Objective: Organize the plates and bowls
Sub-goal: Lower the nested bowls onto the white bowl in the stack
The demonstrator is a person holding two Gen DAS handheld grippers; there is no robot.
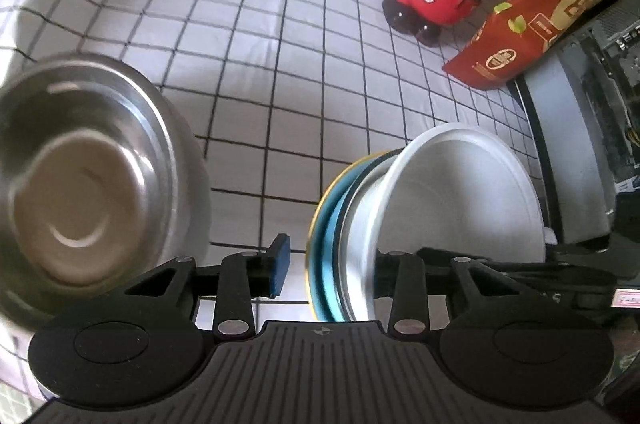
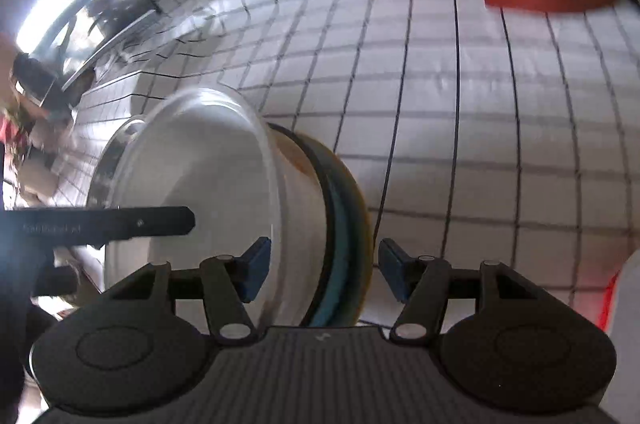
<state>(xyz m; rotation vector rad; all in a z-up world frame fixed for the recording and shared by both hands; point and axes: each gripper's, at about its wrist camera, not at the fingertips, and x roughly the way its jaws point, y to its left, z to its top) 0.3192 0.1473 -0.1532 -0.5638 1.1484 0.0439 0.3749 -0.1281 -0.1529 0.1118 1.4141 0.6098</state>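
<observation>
The left gripper [image 1: 328, 266] and right gripper [image 2: 320, 270] both stand released, each straddling the stack's rims at lower centre. The stack lies tilted: a smooth white bowl [image 2: 208, 176] nested on a teal, yellow-edged plate [image 1: 326, 236]. A shiny steel bowl [image 1: 84, 180] sits lower left on the wrinkled checked cloth [image 1: 280, 64].

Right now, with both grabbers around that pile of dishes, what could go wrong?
The stack stands on edge between the open right gripper, so it could topple or slide apart. The left gripper straddles the same stack; the two might collide. The steel bowl beside it could get knocked.
</observation>
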